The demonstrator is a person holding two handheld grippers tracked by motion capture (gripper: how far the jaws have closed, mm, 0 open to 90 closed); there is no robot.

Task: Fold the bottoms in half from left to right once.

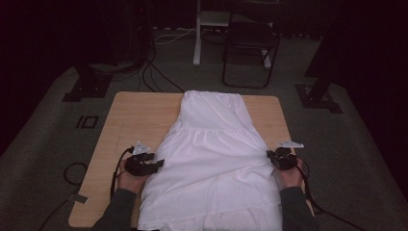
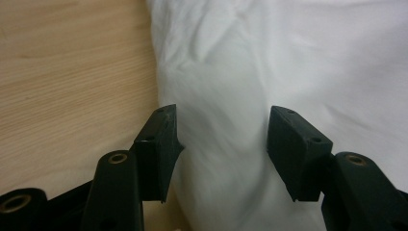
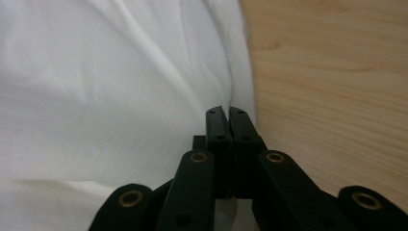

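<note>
High view: dress (image 1: 211, 163) lies flat down the middle of the table (image 1: 139, 115), bodice toward the far edge, hem over the near edge. I hold a gripper at each side of the skirt, near the near corners.

Left gripper (image 2: 222, 144): jaws apart, straddling a raised fold at the dress's left edge; pads not pressing the cloth. In the high view this gripper (image 1: 155, 166) sits just at the skirt's side.

Right gripper (image 3: 226, 115): jaws together at the dress's right edge, beside bare table. Whether cloth is pinched between them I cannot tell. It shows at the skirt's other side in the high view (image 1: 275, 156).

Judgement: the step in hand is taking hold of both skirt edges, likely ahead of a fold or a pull. Next move calls for closing the left jaws on the fold and confirming the right grip.

Containers: none on the table.
</note>
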